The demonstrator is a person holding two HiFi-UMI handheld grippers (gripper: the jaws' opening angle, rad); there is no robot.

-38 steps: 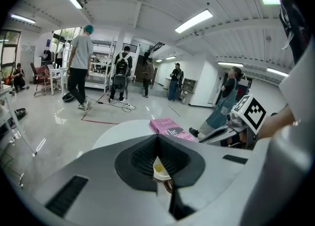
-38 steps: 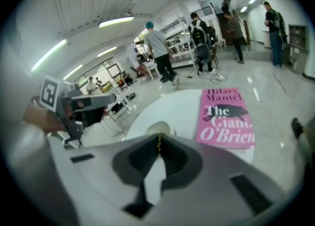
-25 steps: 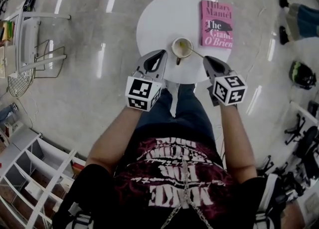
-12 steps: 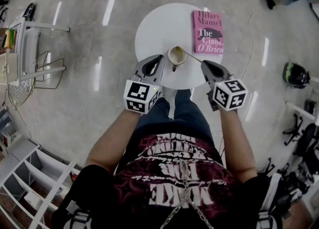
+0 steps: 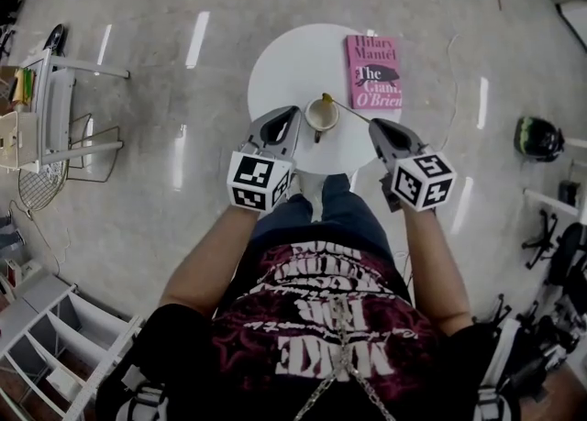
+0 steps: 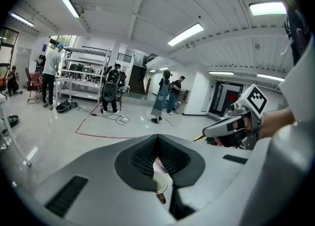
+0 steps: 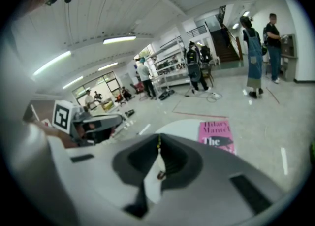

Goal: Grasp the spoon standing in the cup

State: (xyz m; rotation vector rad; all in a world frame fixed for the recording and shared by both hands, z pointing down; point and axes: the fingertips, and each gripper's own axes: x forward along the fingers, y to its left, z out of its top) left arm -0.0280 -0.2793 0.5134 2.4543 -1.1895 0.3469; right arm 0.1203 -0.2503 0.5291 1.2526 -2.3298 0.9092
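We see the right hand-held gripper (image 5: 373, 124) with its jaws pressed together at the tips, and a thin yellowish strip of the spoon (image 5: 350, 111) is pinched in the seam between them. From those tips the spoon's slim handle runs ahead and to the left into the cup (image 5: 321, 115), where its far end leans at the rim. The cup stands upright on the round white bench (image 5: 280, 61), ahead and left of the right hand-held gripper and close to the bench's near edge. Its dark handle points back toward us.

The left hand-held gripper (image 5: 293, 112) sits just left of the cup, its tips near the rim but not around it. Its jaws are closed too, tip against tip, and they grip nothing. In its own view we make out only a sliver of the cup's pale rim through the slit behind the tips. To the right in that same view, the yellow end of the spoon pokes out at the other gripper's tips.

Straight ahead of the right hand-held gripper, a pink book (image 5: 373, 72) lies flat at the bench's right edge, apart from the cup.
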